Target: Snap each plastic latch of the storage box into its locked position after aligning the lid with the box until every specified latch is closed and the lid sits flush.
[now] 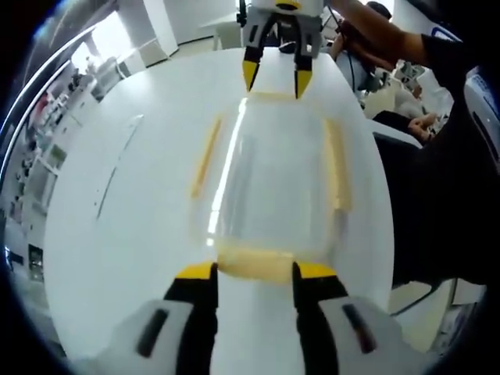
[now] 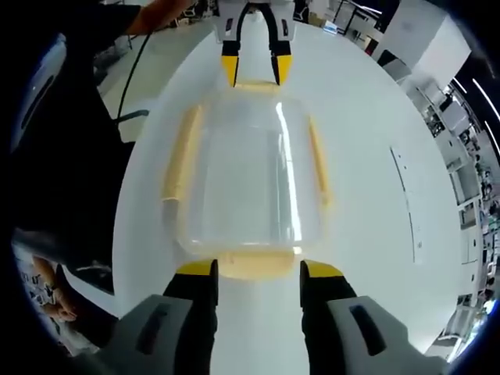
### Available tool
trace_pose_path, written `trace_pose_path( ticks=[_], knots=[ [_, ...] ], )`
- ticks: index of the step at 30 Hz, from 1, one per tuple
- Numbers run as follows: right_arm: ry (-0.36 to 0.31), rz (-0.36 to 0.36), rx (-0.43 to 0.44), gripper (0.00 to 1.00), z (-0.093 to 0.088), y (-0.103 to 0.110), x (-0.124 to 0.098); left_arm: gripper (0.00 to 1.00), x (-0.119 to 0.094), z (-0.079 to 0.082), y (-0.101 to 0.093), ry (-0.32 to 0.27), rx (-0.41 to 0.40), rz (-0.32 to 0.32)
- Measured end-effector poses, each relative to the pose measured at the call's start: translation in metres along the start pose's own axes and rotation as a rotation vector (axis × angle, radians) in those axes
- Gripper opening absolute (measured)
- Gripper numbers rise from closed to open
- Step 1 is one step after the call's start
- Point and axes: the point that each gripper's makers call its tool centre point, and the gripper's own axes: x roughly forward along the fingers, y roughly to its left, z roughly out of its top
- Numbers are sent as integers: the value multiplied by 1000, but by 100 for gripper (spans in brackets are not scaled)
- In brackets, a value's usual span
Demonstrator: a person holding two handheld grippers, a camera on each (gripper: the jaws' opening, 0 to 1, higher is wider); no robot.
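Note:
A clear plastic storage box (image 1: 269, 183) with its lid on lies on a white round table (image 1: 117, 195). Yellow latches run along its long sides (image 1: 206, 156) (image 1: 337, 164). My left gripper (image 1: 255, 273) is open, its yellow-tipped jaws standing either side of the near end latch (image 1: 254, 259). At the far end my right gripper (image 1: 273, 76) is open over the opposite latch (image 1: 272, 95). In the right gripper view the box (image 2: 250, 176) lies lengthwise, with my right gripper (image 2: 258, 271) straddling the end latch (image 2: 254, 263) and the left gripper (image 2: 255, 70) at the far latch (image 2: 255, 87).
A person in dark clothing (image 1: 449, 164) stands close to the table's edge, also in the right gripper view as a dark sleeve and body (image 2: 62, 125). Desks and shelving (image 2: 469, 180) line the room beyond the table. A faint seam (image 1: 117, 168) crosses the tabletop.

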Motion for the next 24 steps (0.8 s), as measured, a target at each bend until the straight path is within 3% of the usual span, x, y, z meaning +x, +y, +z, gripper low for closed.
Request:
trace_pose_path(
  ticks=[12,24],
  knots=[
    [-2,-10,-4,38,-1,-1,-6,38,-13,7,-1,-49,8,19],
    [-2,-6,6,30,-6,5,-13,34,-8,37,-6,-164,18,4]
  ],
)
